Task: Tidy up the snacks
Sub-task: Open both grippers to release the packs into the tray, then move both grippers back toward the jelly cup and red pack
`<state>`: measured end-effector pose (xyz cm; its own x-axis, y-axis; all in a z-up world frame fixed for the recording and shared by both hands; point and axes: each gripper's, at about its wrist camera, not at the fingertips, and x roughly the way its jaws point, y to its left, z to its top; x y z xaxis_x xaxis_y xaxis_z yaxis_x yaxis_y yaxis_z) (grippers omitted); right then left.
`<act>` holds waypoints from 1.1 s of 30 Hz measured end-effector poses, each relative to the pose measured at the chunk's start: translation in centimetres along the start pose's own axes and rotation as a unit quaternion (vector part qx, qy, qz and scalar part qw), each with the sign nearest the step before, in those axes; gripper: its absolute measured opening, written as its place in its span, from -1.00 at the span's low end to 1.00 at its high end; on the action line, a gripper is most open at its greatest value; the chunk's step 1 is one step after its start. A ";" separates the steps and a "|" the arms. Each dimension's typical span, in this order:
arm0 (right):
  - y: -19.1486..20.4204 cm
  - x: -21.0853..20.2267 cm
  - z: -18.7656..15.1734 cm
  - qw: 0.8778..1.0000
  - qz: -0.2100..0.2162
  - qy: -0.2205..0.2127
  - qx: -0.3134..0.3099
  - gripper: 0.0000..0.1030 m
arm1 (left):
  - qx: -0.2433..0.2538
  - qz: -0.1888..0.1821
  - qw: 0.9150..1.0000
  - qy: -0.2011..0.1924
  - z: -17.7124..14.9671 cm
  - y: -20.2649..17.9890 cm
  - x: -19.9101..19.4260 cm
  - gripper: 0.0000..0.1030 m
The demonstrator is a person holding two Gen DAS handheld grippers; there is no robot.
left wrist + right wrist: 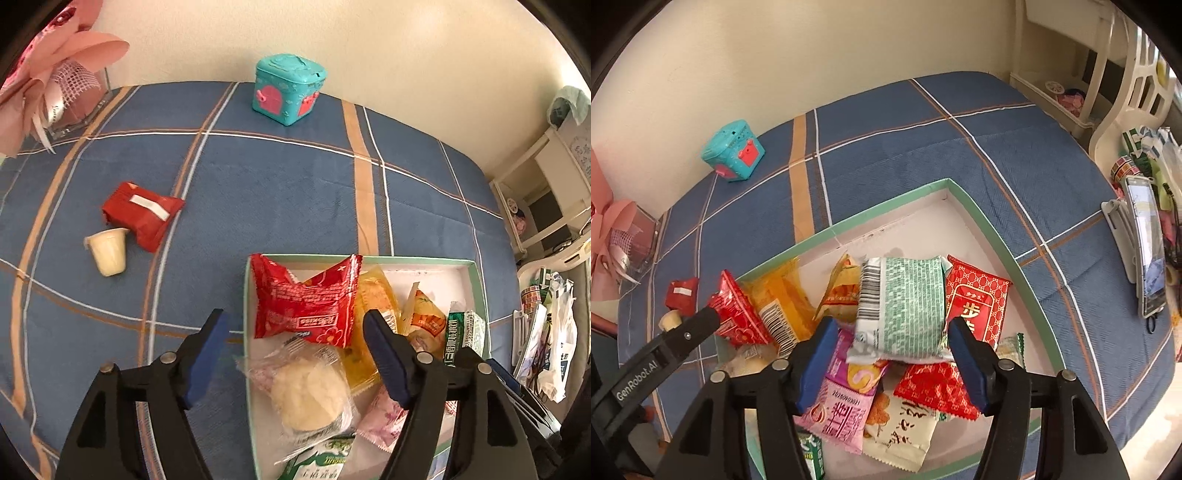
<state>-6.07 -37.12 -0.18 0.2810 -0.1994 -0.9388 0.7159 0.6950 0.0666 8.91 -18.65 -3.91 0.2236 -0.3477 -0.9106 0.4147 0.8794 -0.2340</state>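
- The left gripper (295, 362) is being held above the near left edge of the green-rimmed box (476, 280), its jaws standing apart with nothing pressed between them.
- A clear-wrapped pale pastry (308, 397) is lying in the box just below the gap between those jaws, and a red snack packet (306, 301) is lying just beyond their tips.
- Well beyond the left jaw and off to its left, a red wrapped snack (142, 214) and a small cream cup (109, 251) are lying on the blue checked cloth (277, 192) (outside the box, touching each other).
- The right gripper (892, 343) is being held over the box with its jaws parted.
- A green-and-white packet (908, 310) is lying between and just ahead of those jaws; no pad is seen pressing on it.
- Under the right jaws, pink (842, 410), cream (905, 432) and red (934, 387) packets are lying piled in the box.
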 end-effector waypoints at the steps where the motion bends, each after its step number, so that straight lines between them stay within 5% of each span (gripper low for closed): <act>1: 0.1 -0.2 -0.1 1.000 -0.001 0.000 -0.001 0.32 | 0.000 0.004 1.000 -0.001 0.0 0.1 -0.3 0.50; 17: 2.4 -2.0 -0.7 0.999 -0.006 -0.003 -0.042 0.42 | -0.014 0.028 0.999 -0.014 -0.3 2.5 -2.1 0.55; 19: 2.8 -1.9 -0.8 0.999 -0.005 -0.001 -0.045 0.43 | -0.019 0.036 0.999 -0.016 -0.3 3.1 -2.1 0.75; 23: 3.6 -1.7 -1.0 0.998 -0.002 -0.006 -0.056 0.71 | -0.038 0.047 0.998 -0.024 -0.1 4.8 -2.3 0.81; 33: 7.1 -1.9 -1.9 0.997 0.015 -0.021 -0.079 0.99 | -0.083 0.075 0.993 -0.040 -0.3 10.1 -3.3 0.87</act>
<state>-2.69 -30.49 1.44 0.3289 -0.2032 -0.9223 0.5988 0.8000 0.0373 12.08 -8.50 -3.34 0.3444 -0.2276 -0.9108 0.2218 0.9624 -0.1566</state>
